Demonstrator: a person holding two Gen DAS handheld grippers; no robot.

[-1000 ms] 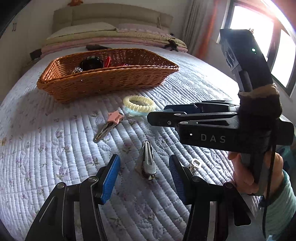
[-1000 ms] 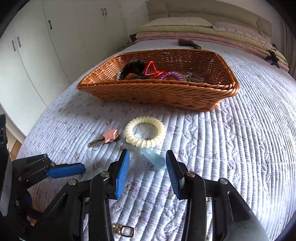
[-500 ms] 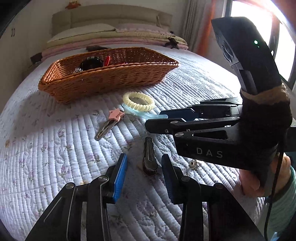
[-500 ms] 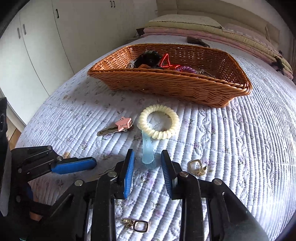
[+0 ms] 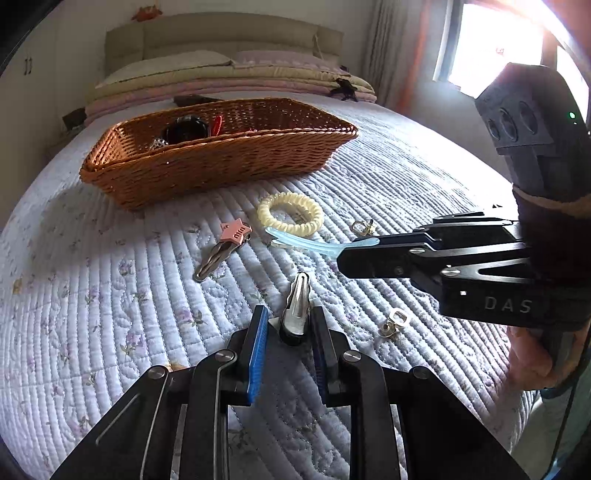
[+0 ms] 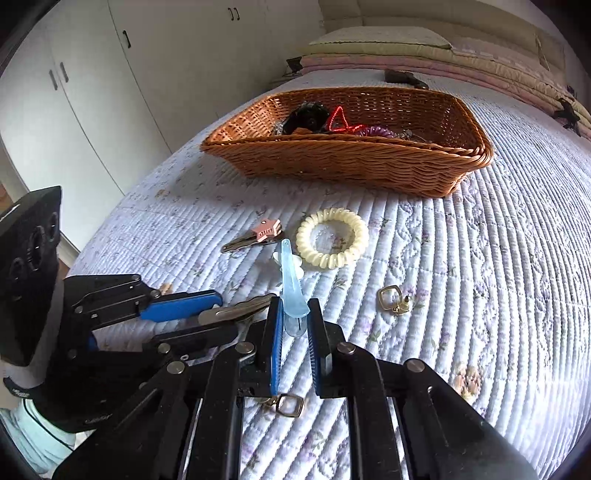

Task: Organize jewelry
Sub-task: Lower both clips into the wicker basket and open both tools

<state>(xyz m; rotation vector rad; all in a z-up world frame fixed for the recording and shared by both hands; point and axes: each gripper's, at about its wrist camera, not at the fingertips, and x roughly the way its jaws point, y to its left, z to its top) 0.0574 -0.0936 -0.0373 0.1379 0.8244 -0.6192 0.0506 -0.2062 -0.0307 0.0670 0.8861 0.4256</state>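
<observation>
Quilted bedspread beneath the fingers; pillows and headboard far ahead; white wardrobe left.

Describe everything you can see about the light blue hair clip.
The light blue hair clip is a long, narrow snap clip of translucent plastic, tapering to a rounded tip. Its wide end sits between the blue pads of the right tool, whose jaws have just been closing and now grip it. The clip appears raised off the quilt, and its free tip points toward the cream spiral hair tie, passing over a small white object. In the left wrist view it curves gently out of the tool.
</observation>
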